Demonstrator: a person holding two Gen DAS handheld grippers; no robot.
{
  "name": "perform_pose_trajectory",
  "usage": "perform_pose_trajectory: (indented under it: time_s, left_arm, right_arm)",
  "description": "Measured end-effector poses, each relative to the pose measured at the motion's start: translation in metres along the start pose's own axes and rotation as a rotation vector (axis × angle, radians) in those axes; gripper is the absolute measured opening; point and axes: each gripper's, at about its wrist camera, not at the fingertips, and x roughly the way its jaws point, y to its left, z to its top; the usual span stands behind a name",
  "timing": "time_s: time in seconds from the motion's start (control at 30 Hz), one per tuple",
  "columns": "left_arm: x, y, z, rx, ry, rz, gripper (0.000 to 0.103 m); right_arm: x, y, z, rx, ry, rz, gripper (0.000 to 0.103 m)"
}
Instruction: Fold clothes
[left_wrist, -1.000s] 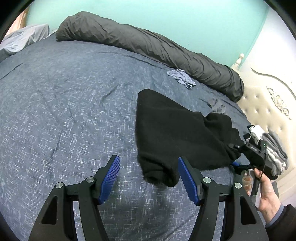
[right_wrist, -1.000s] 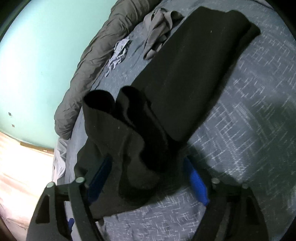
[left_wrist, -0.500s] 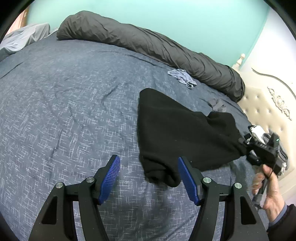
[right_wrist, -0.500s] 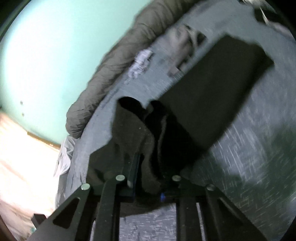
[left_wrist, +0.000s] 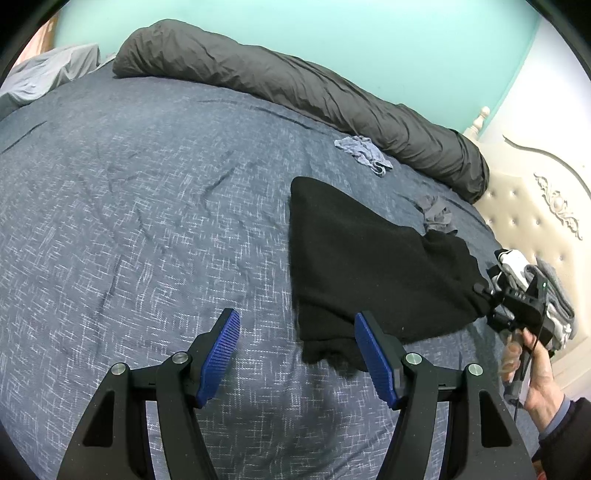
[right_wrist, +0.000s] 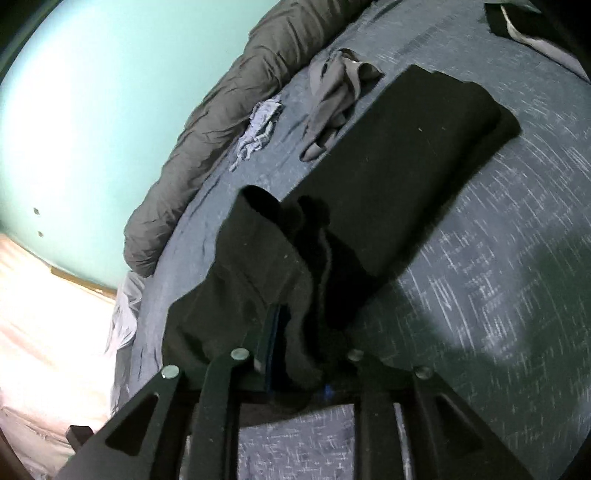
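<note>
The left gripper (left_wrist: 295, 354) is hovering over the bed (left_wrist: 140, 206), jaws spread and holding nothing. Right of it, the black garment (left_wrist: 354, 254) is lying partly folded on the bed. Its right end is bunching up between the right gripper (right_wrist: 299, 347) pads, whose jaws are opening slightly while pinching it.

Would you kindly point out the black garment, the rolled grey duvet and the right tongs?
black garment (left_wrist: 354, 254), left wrist view, flat middle panel.
rolled grey duvet (left_wrist: 295, 85), left wrist view, its creased middle.
right tongs (right_wrist: 306, 354), right wrist view, between tips pinching black cloth.
</note>
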Motion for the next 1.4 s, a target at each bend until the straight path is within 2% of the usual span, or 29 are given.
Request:
perform_pose_trajectory:
  time_s: [0.03,0.07,0.13,0.37,0.4,0.43,0.47,0.53,0.57,0.7,0.83,0.93,1.07,1.27,1.4]
  left_arm:
    - [0.001,0.000,0.000,0.000,0.001,0.000,0.069]
    - [0.002,0.000,0.000,0.000,0.002,0.001,0.069]
    - [0.003,0.000,0.000,-0.001,0.005,0.001,0.069]
    - [0.005,-0.001,-0.001,0.001,0.003,0.005,0.069]
    - [0.005,-0.001,-0.001,0.000,0.003,0.006,0.069]
    - [0.005,0.000,-0.001,-0.001,0.003,0.007,0.069]
    - [0.005,0.000,-0.001,-0.001,0.003,0.008,0.069]
    - [0.006,0.001,-0.001,-0.003,0.002,0.009,0.069]
    - [0.006,0.001,-0.001,-0.002,0.003,0.009,0.069]
    - [0.007,0.000,-0.003,0.002,0.007,0.009,0.069]
    - [0.007,-0.001,-0.003,0.003,0.008,0.013,0.069]
    - [0.008,-0.002,-0.003,0.005,0.009,0.013,0.069]
    - [0.009,-0.002,-0.004,0.007,0.012,0.013,0.069]
    - [0.011,-0.003,-0.004,0.013,0.018,0.015,0.069]
    - [0.016,-0.005,-0.005,0.017,0.029,0.019,0.069]
  right_arm:
    - [0.001,0.002,0.002,-0.013,-0.001,0.006,0.028]
    - [0.003,0.007,0.006,-0.030,0.002,0.005,0.042]
    - [0.011,0.013,0.013,-0.047,0.028,0.006,0.060]
    - [0.034,0.015,0.023,-0.075,0.098,-0.020,0.061]
    - [0.036,0.013,0.023,-0.078,0.104,-0.022,0.061]
    - [0.036,0.012,0.023,-0.082,0.103,-0.024,0.052]
    - [0.035,0.011,0.023,-0.085,0.097,-0.025,0.037]
    - [0.033,0.010,0.023,-0.093,0.086,-0.025,0.020]
    - [0.033,0.010,0.023,-0.105,0.088,-0.024,0.016]
    - [0.027,0.022,0.024,-0.179,0.082,-0.035,0.013]
    - [0.011,0.038,0.033,-0.216,0.009,-0.027,0.011]
    - [-0.005,0.055,0.049,-0.251,-0.048,-0.027,0.010]
    - [-0.030,0.063,0.080,-0.276,-0.120,-0.070,0.010]
    - [-0.045,0.021,0.111,-0.242,-0.144,-0.196,0.010]
    - [-0.041,-0.019,0.116,-0.170,-0.150,-0.227,0.010]
